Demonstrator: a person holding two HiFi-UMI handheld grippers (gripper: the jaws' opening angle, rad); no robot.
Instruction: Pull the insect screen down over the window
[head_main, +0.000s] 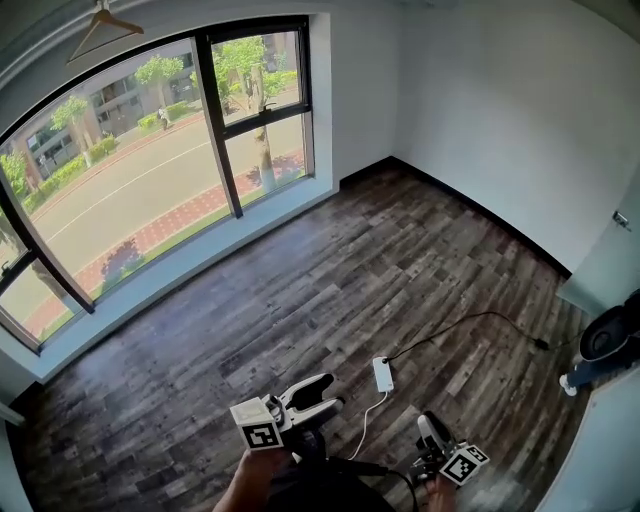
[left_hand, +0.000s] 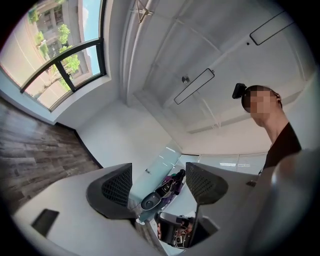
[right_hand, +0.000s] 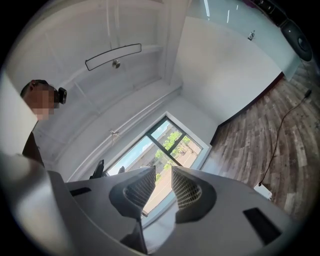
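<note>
Approach step: the half-open left hand-held gripper (head_main: 322, 394) and barely parted right hand-held gripper (head_main: 431, 428), both empty, are hanging well apart from the far-left window (head_main: 150, 150); the next move is calling for reaching it.

Held low before the person — left gripper (head_main: 320, 394), jaws well apart and empty; right gripper (head_main: 430, 428), jaws parted only narrowly, nothing between them.

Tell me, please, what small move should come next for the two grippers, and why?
Probably carry both grippers toward the window. It looks uncovered, and the left gripper and the right gripper are empty and low, with a stretch of wooden floor between them and it.
</note>
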